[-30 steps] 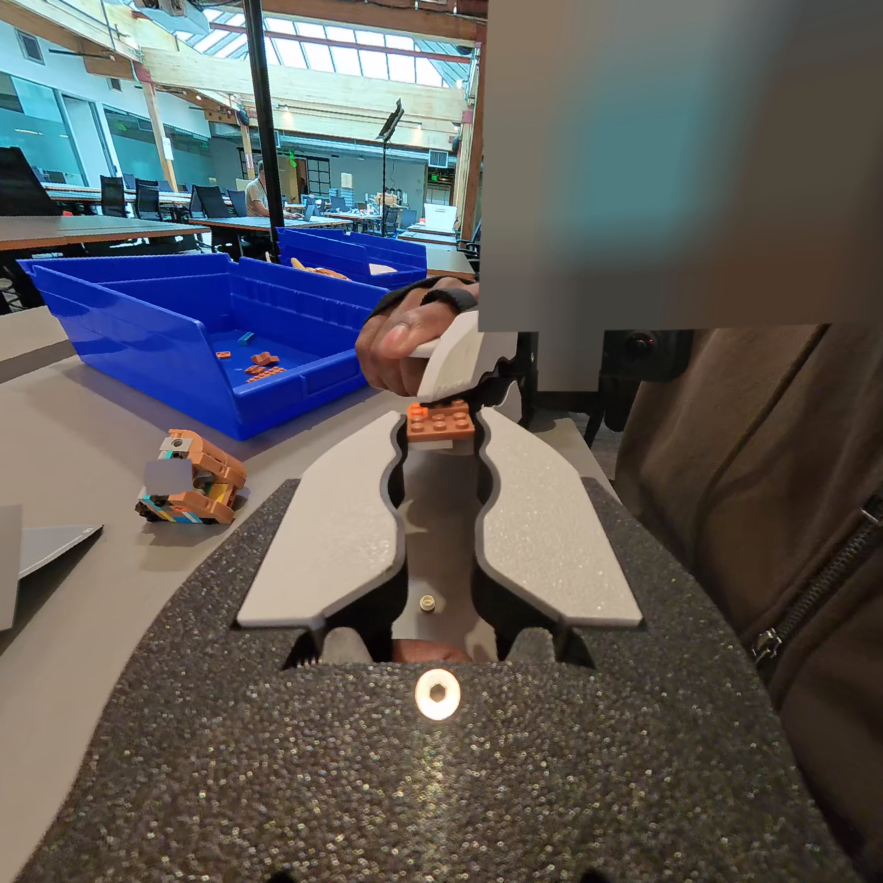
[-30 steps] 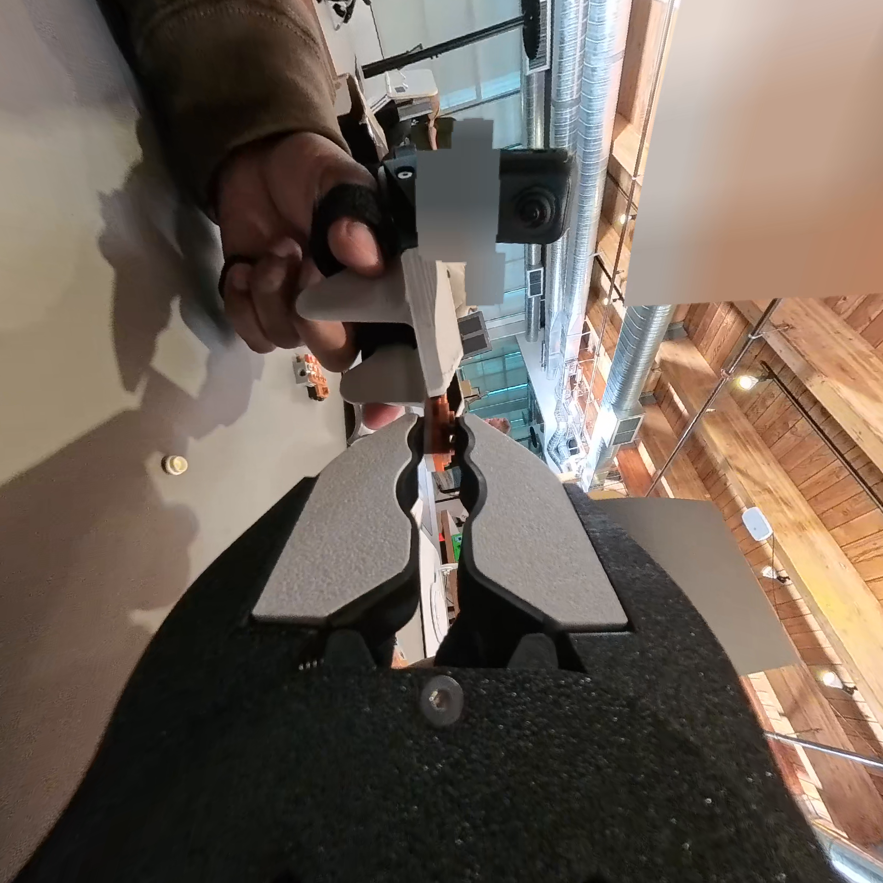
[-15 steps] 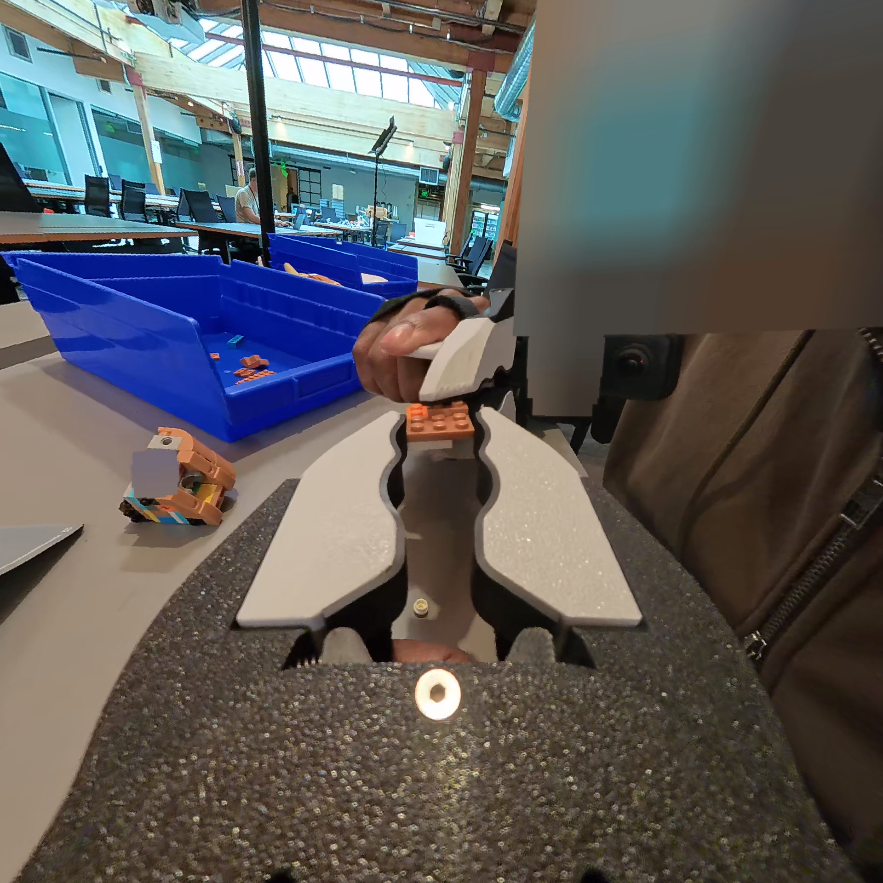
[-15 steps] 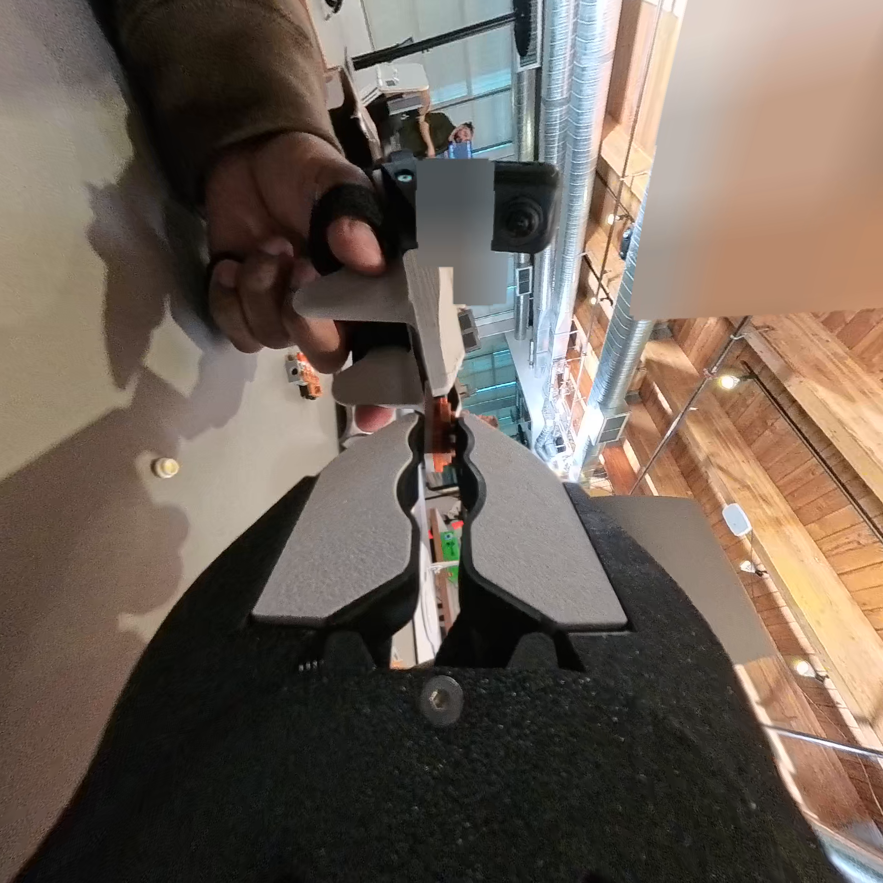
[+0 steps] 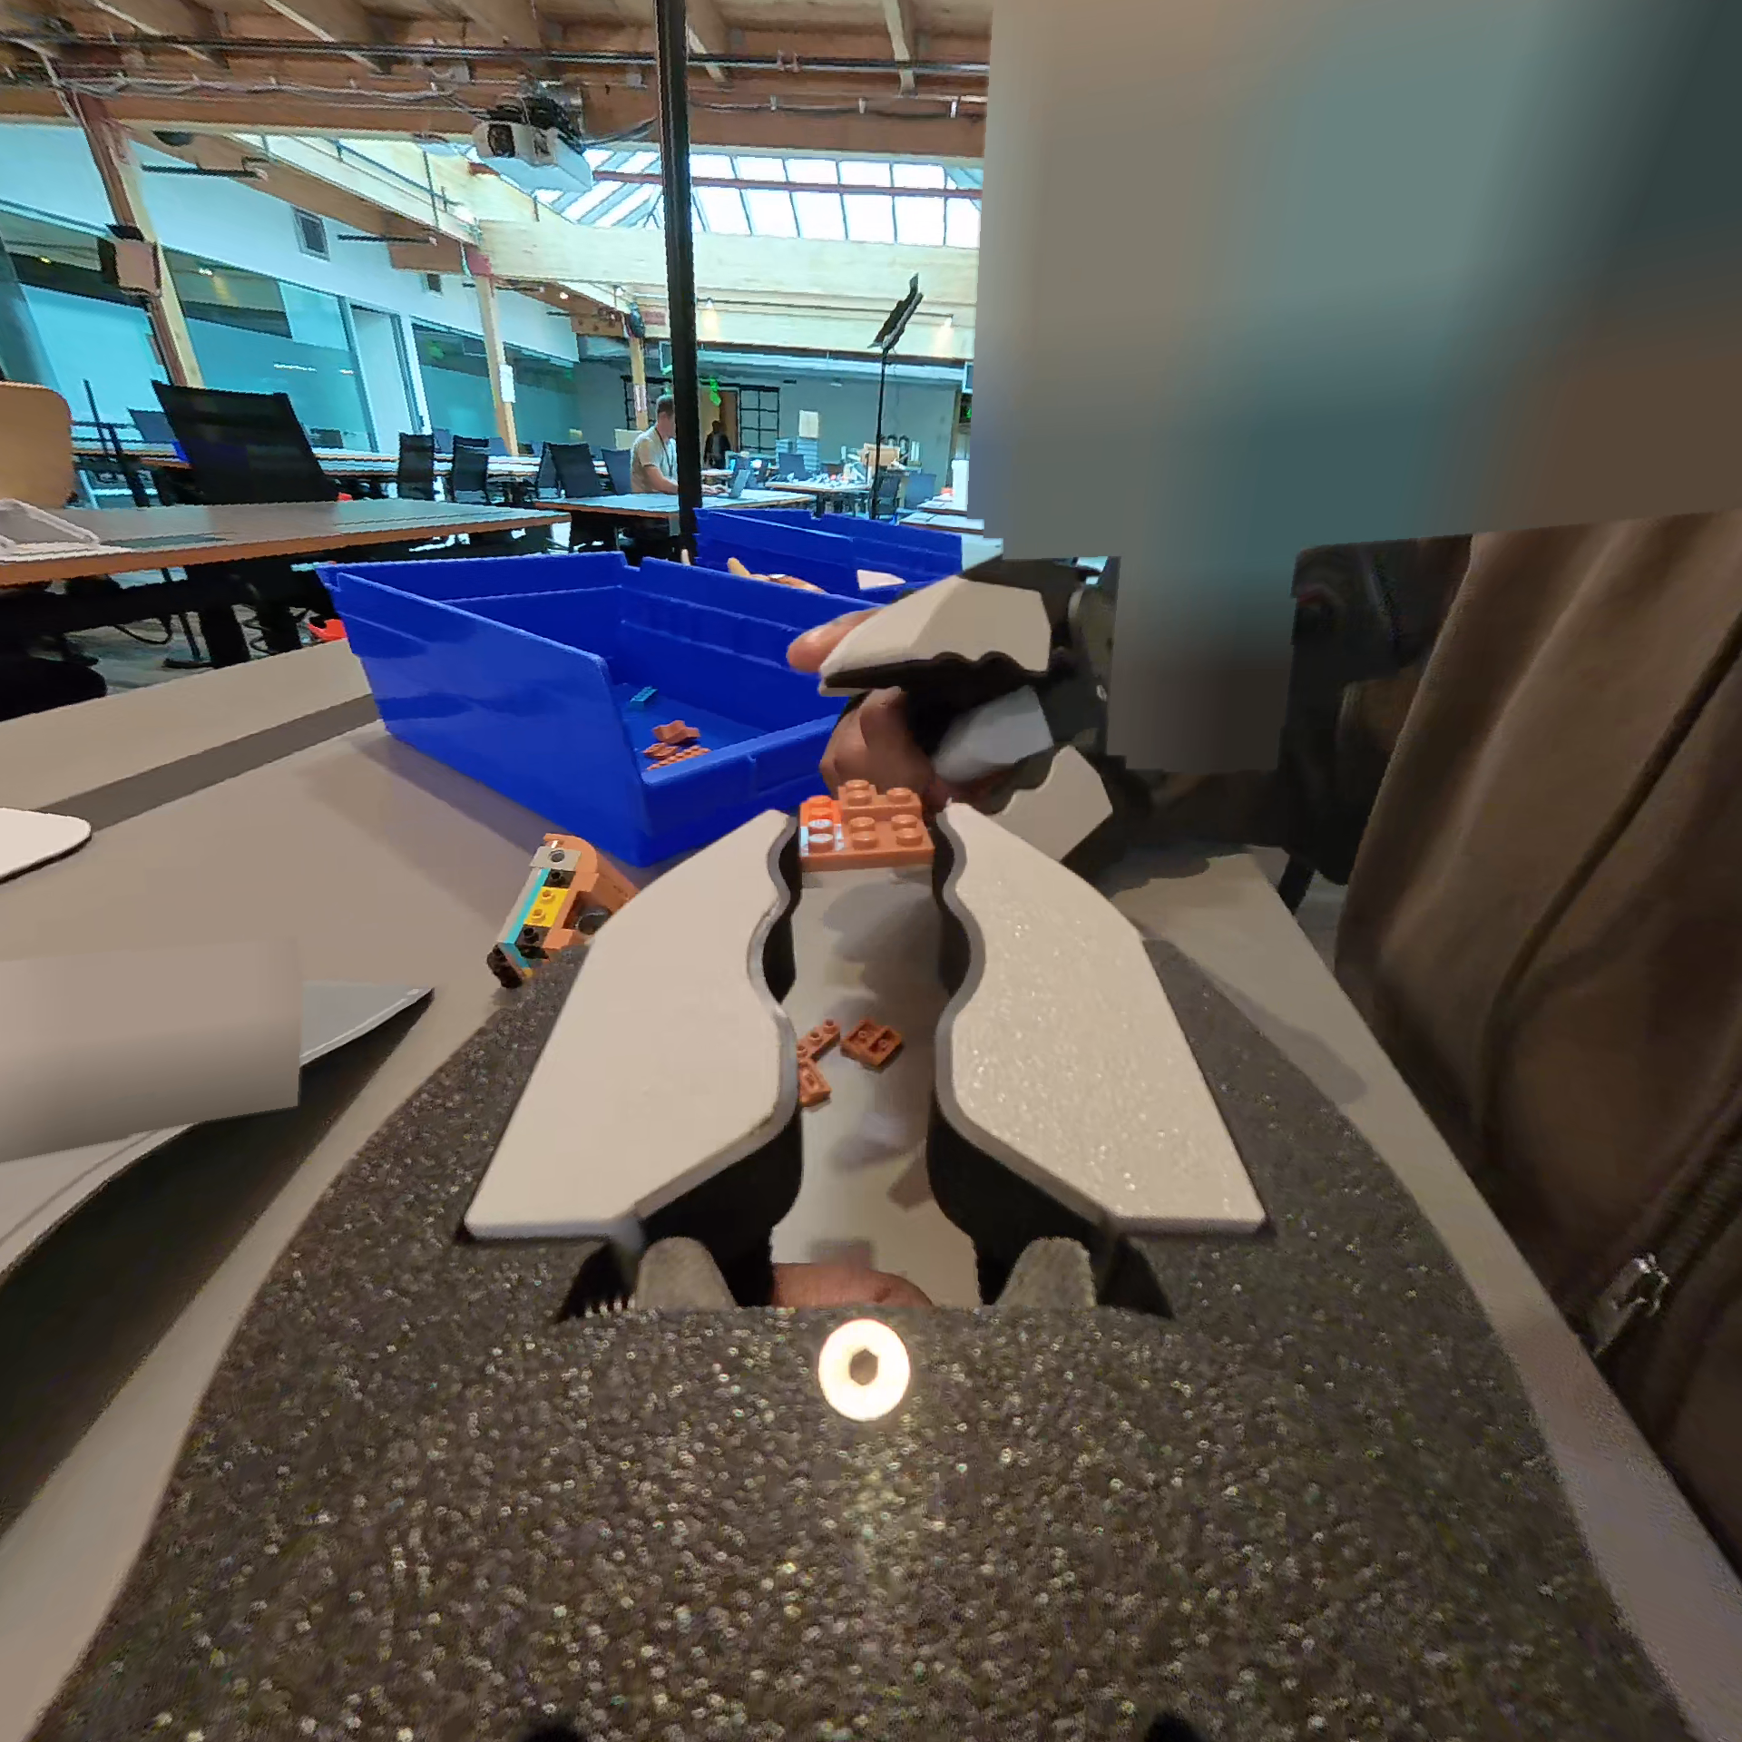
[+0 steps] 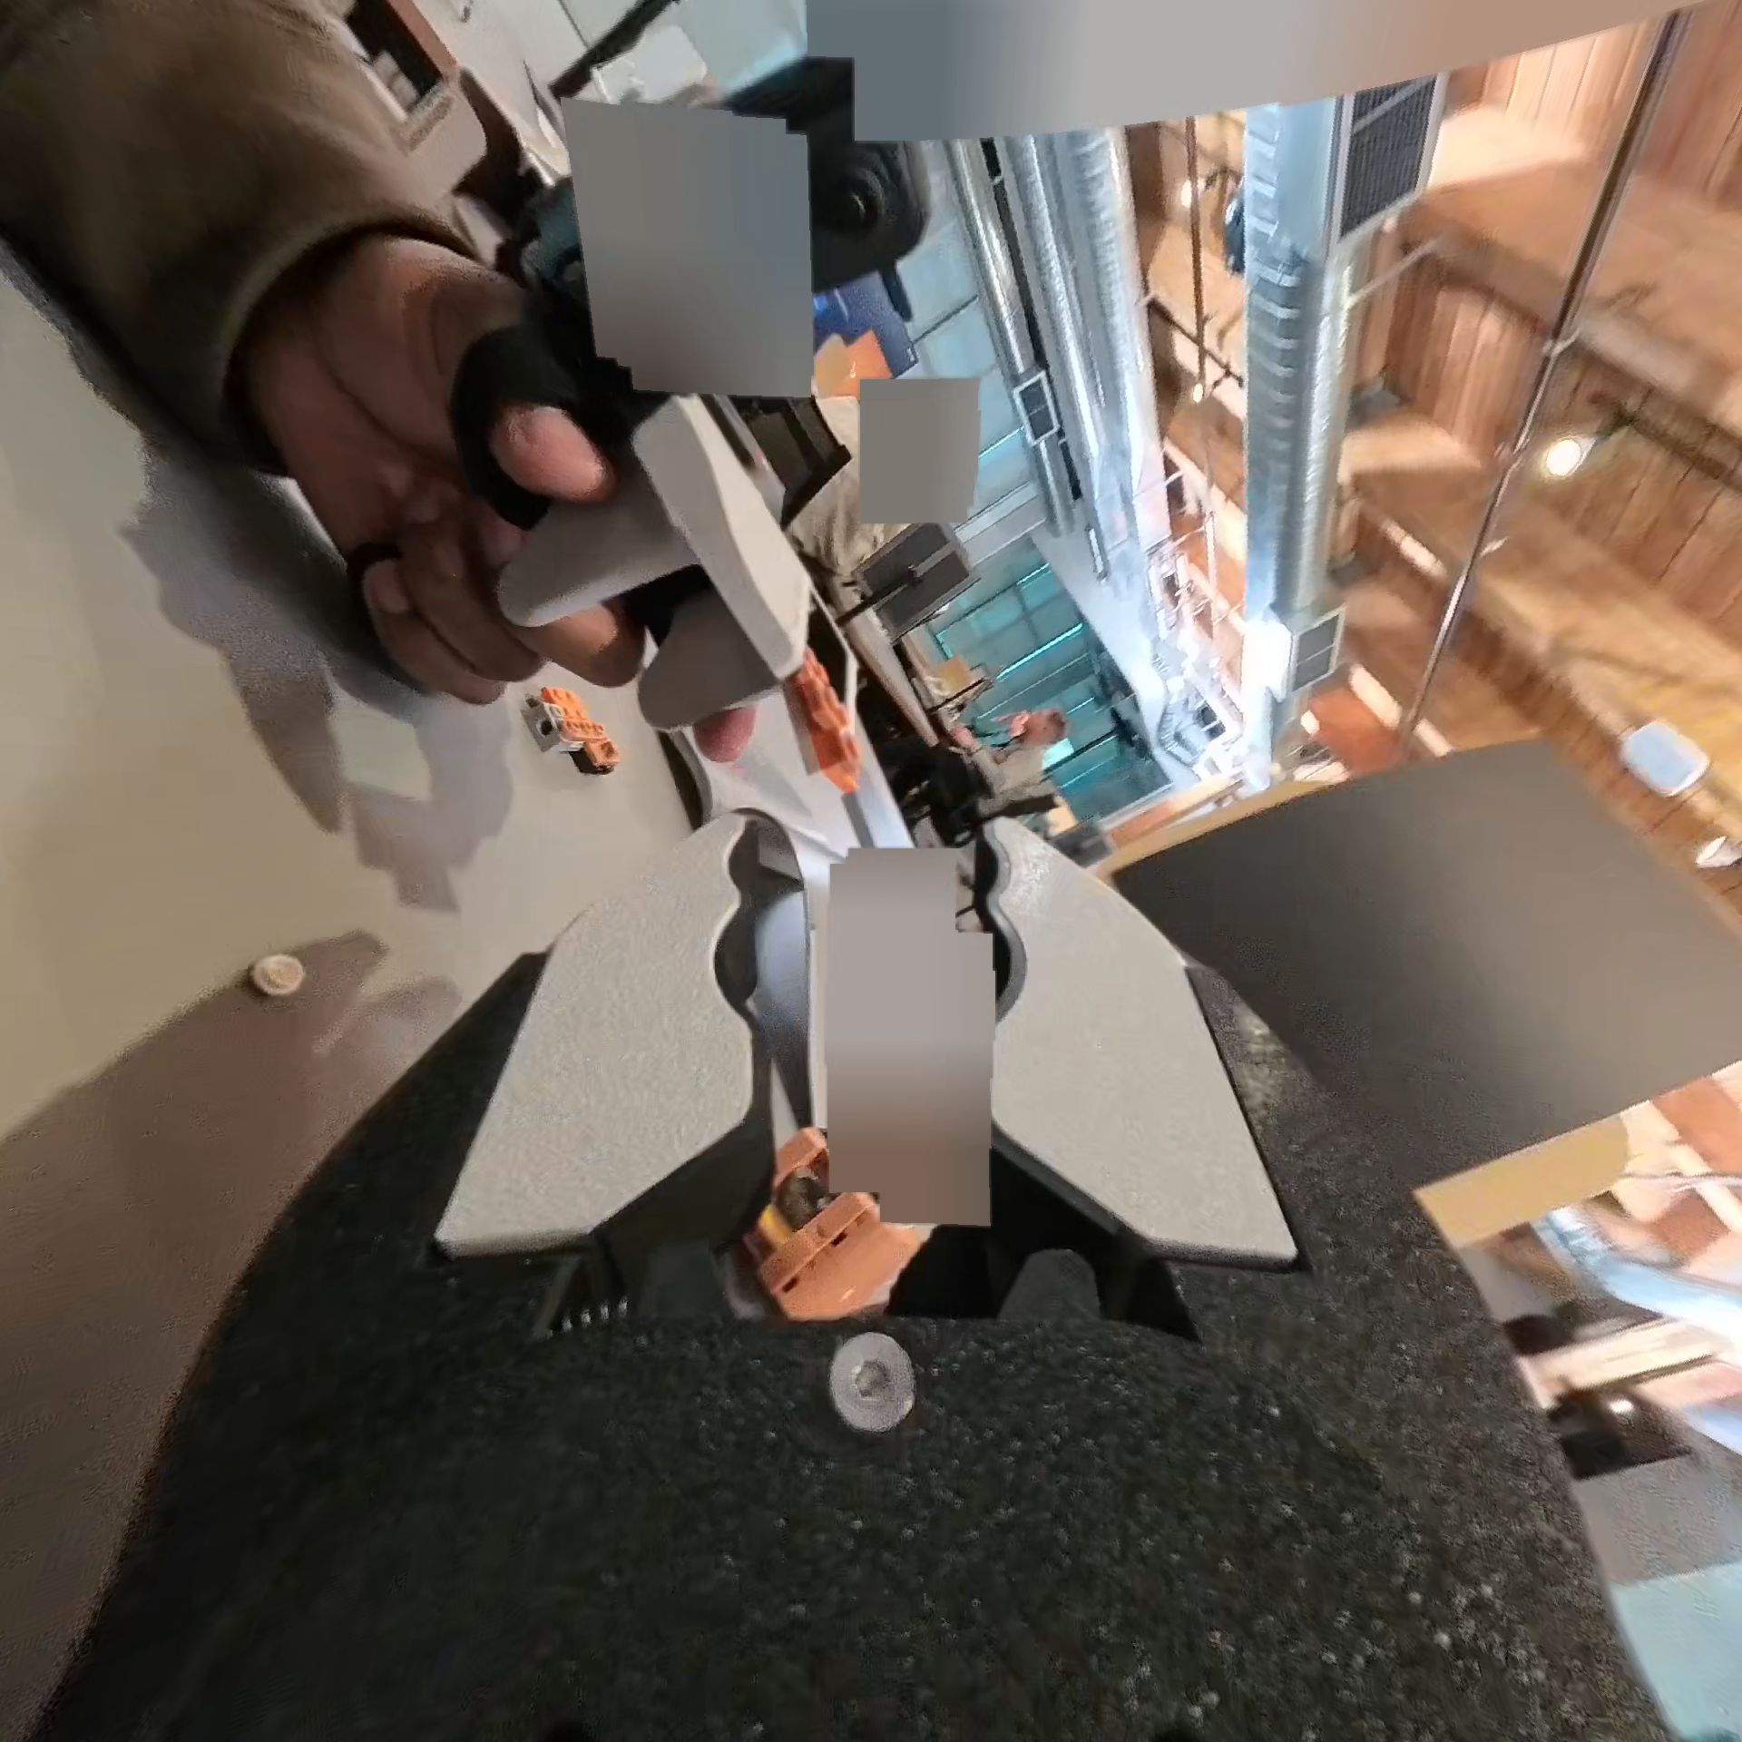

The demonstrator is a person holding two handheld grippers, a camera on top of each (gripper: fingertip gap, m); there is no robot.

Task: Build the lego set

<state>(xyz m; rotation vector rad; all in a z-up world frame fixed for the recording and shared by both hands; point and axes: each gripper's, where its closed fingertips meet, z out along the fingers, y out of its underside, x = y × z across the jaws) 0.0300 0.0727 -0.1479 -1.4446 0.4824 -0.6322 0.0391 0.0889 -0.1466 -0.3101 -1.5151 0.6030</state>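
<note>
My left gripper is shut on an orange lego plate that has a second orange piece stacked on top, and holds it above the grey table. The right wrist view shows the left gripper from the front with the orange plate at its tips. My right gripper is open and empty. It also shows in the left wrist view, just behind and above the plate and apart from it. A small orange, yellow and blue lego build lies on the table.
A blue bin with a few orange pieces stands behind the build, and a second blue bin stands farther back. Loose orange pieces lie on the table under my left fingers. A paper sheet lies at the left. A brown sleeve is at the right. The grippers are tip to tip, or close to it.
My right gripper has opened and drawn back from the orange plate. The plate now carries a second orange piece. The left gripper has shifted over the loose pieces.
</note>
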